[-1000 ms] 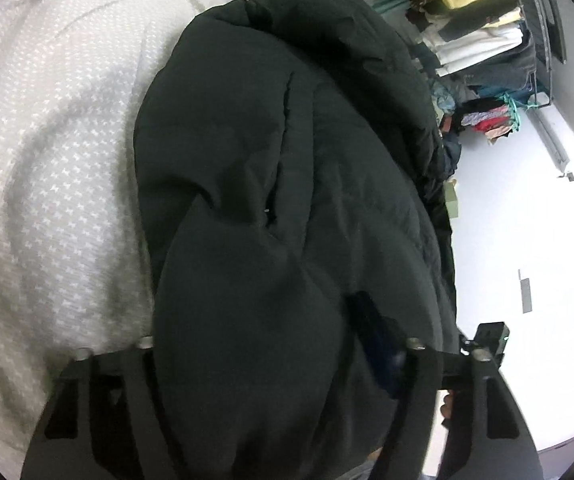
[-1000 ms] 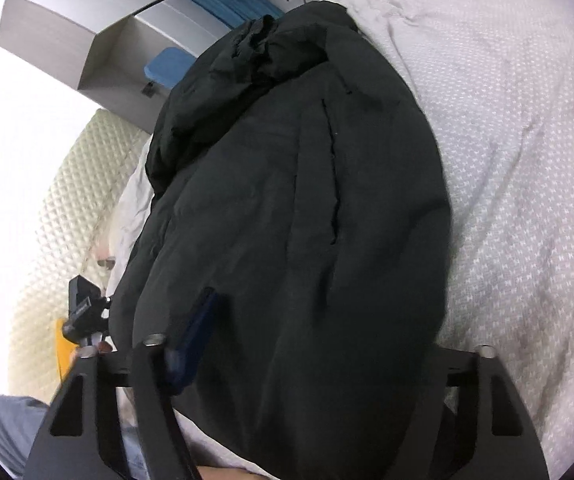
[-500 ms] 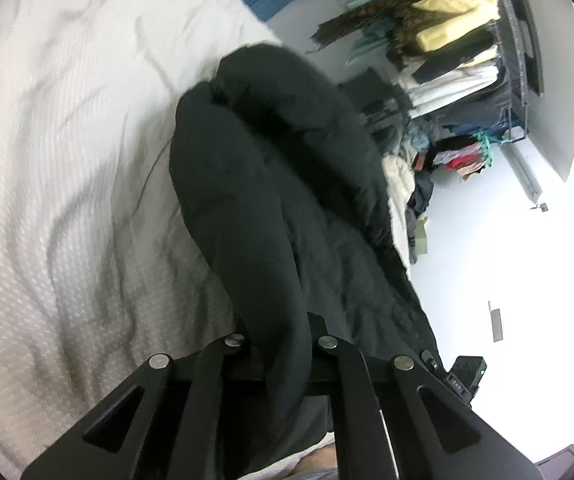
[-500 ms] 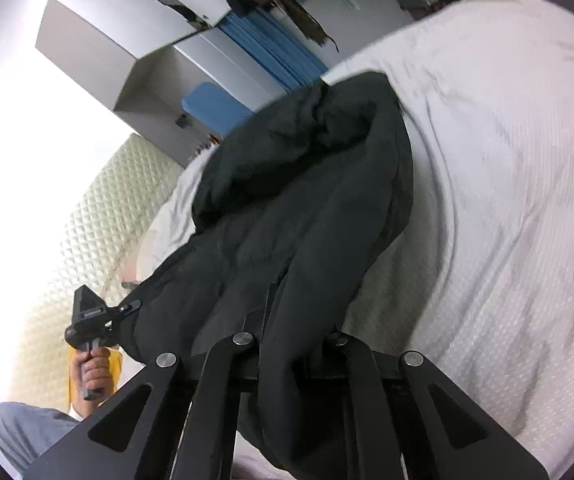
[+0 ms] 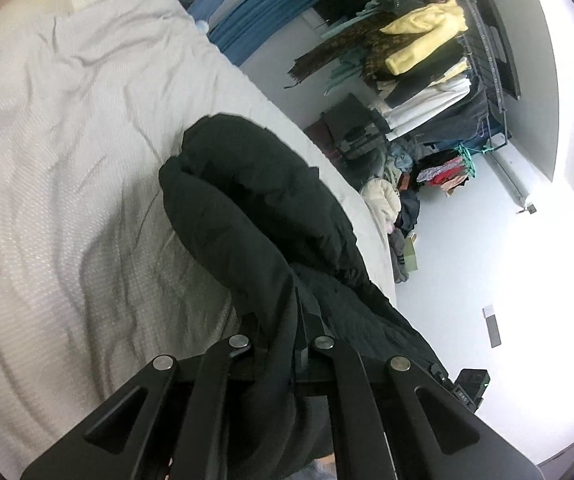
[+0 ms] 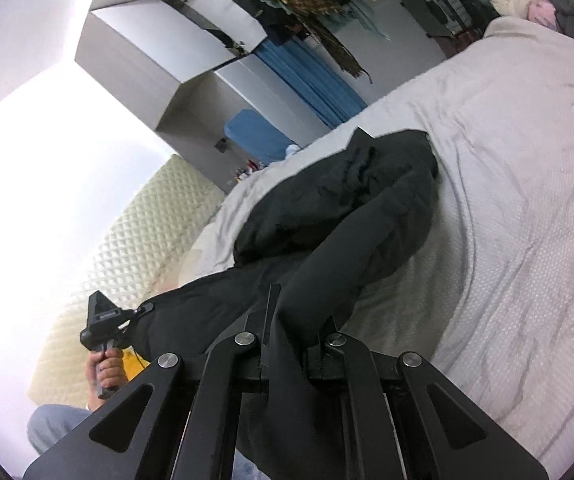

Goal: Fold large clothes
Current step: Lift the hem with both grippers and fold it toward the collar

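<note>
A large black padded jacket (image 5: 255, 216) lies partly on the white bed (image 5: 67, 200), its near edge raised off the cover. My left gripper (image 5: 287, 320) is shut on that near edge, and the fabric bunches between the two fingers. In the right wrist view the same jacket (image 6: 351, 208) stretches from the bed (image 6: 507, 200) up to my right gripper (image 6: 295, 320), which is shut on another part of the edge. The other gripper (image 6: 107, 320) shows at the left with a hand (image 6: 107, 372) around its handle. The far end of the jacket rests crumpled on the bed.
A rack of hanging clothes (image 5: 419, 56) and a heap of garments on the floor (image 5: 395, 200) stand beyond the bed's right side. Grey cabinets (image 6: 175, 52), a blue curtain (image 6: 311, 80) and a quilted cream headboard (image 6: 135, 248) lie behind the bed.
Both grippers closed on the jacket's near edge and rose, lifting that edge off the bed. The jacket, flat and spread before, now hangs in folds from the two grips.
</note>
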`<state>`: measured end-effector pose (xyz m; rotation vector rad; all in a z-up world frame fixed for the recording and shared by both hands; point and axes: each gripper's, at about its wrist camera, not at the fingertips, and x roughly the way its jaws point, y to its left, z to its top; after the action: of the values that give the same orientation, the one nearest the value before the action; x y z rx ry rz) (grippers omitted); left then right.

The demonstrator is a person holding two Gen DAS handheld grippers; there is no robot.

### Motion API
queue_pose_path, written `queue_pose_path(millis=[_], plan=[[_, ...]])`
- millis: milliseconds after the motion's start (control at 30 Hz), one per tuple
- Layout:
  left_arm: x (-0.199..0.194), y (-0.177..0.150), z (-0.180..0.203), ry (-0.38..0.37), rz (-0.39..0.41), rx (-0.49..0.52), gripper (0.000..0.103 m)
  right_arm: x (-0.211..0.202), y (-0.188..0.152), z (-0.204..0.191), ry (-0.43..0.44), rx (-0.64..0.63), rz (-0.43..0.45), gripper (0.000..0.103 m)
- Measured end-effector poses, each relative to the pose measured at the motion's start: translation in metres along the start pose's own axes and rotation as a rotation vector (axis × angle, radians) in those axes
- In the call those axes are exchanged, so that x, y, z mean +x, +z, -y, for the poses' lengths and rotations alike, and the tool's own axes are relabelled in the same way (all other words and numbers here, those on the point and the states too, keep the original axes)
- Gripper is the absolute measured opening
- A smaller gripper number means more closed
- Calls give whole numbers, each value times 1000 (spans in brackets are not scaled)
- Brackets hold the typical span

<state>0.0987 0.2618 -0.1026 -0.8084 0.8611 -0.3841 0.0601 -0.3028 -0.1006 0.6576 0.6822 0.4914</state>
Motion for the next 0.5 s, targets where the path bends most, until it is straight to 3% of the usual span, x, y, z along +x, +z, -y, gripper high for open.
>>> queue_pose_path(millis=[300,500], plan=[[-71,-4,31,-39,38,33,1,-48,9,-36,80,-4,38,5],[-101,2,57,-41,41,89,2,-65,15,-57,83,-31,32,5]])
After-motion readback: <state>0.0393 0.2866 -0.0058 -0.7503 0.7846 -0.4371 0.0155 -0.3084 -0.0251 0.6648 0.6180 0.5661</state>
